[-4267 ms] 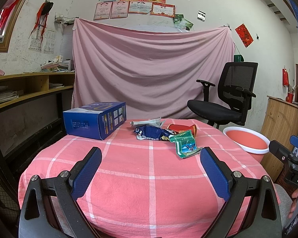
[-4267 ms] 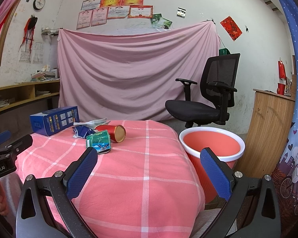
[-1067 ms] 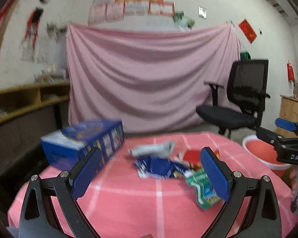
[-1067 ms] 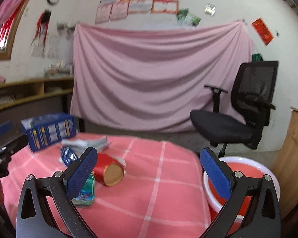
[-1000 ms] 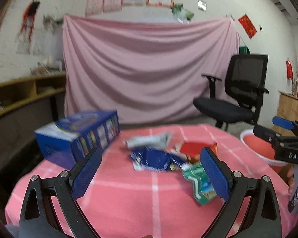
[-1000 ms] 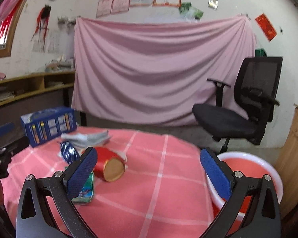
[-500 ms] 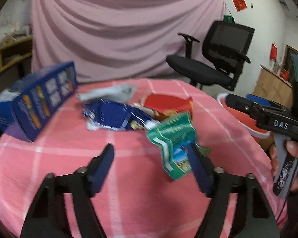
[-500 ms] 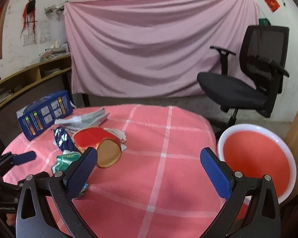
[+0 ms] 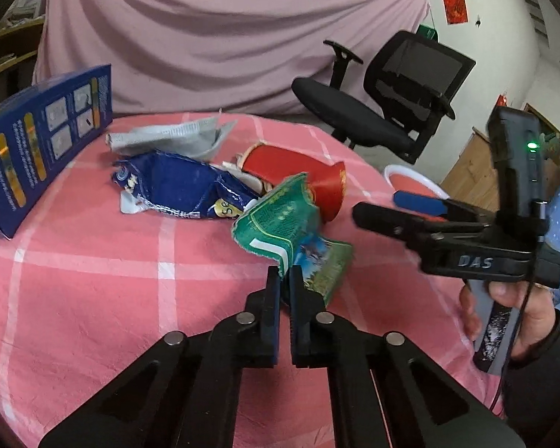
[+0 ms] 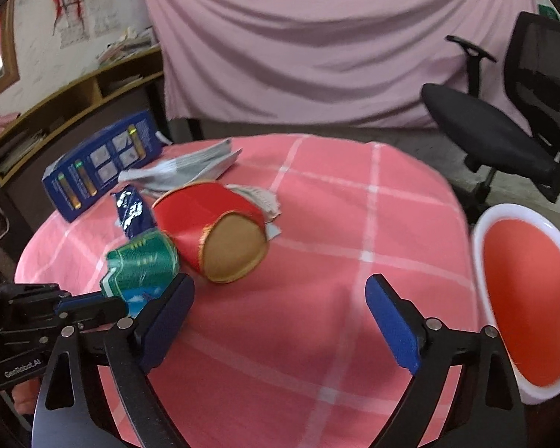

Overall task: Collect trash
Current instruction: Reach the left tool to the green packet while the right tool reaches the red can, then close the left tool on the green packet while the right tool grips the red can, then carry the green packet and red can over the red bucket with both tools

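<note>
My left gripper (image 9: 284, 280) is shut on the near edge of a crumpled green wrapper (image 9: 283, 224), which lies on the pink checked table. The same wrapper (image 10: 142, 267) shows in the right wrist view with the left gripper (image 10: 89, 304) on it. Behind it lie a red paper cup (image 9: 306, 175) on its side, a blue snack bag (image 9: 175, 186) and a grey wrapper (image 9: 168, 138). My right gripper (image 10: 280, 306) is open and empty above the table, just right of the red cup (image 10: 212, 227). It also shows in the left wrist view (image 9: 422, 205).
A blue box (image 9: 37, 142) stands at the table's far left. A red bin with a white rim (image 10: 526, 291) sits beside the table on the right. A black office chair (image 10: 504, 112) stands behind it. A pink cloth hangs at the back.
My left gripper moved forward and down to the green wrapper and closed on its edge. My right gripper moved forward over the table toward the red cup and stays open.
</note>
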A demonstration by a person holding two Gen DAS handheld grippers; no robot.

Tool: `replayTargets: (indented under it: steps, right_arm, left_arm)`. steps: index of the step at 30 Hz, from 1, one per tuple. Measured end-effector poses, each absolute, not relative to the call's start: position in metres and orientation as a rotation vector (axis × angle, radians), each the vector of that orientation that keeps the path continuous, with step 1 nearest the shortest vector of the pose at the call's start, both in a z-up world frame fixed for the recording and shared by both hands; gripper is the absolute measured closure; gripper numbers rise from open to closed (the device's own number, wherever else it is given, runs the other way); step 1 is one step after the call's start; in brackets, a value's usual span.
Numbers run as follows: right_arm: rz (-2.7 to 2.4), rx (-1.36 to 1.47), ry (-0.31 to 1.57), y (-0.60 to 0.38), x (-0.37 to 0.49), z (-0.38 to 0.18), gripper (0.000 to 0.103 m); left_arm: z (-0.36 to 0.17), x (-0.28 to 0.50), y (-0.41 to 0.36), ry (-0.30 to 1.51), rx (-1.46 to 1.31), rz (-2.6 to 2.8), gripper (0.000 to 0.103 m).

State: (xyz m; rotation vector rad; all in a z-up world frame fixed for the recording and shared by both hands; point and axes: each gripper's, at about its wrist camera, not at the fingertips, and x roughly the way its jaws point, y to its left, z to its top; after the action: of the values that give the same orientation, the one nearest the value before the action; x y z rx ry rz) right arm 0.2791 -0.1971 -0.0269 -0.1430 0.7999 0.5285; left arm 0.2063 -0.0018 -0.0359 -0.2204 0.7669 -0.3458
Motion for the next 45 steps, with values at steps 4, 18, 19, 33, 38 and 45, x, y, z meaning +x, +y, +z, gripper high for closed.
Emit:
replayTargets:
  steps: [4,18,19,33,38,45]
  right_arm:
    - [0.569,-0.112,0.817,-0.186,0.289,-0.029,0.010]
    - [0.631,-0.199,0.833,-0.153,0.305,-0.037,0.040]
    - [0.630,-0.195,0.828,-0.154,0.305,-0.035,0.041]
    - [0.601,-0.112,0.671,-0.171,0.287,-0.017,0.053]
    - [0.609,-0.154,0.560,-0.167,0.267,-0.007,0.058]
    - [0.626,-0.139,0.502,-0.172,0.256,-0.001,0.059]
  left_arm:
    - [-0.032,0.197,0.006,0.709,-0.232,-0.289,0.103]
    - [-0.038,0.177,0.010,0.591,-0.138,-0.120,0.103]
    - [-0.039,0.176,0.010,0.584,-0.132,-0.122,0.103]
    - [-0.034,0.167,-0.003,0.498,-0.060,-0.047,0.103]
    - [-0.032,0.158,-0.018,0.442,-0.010,-0.027,0.103]
    - [-0.034,0.154,-0.034,0.419,0.029,-0.021,0.103]
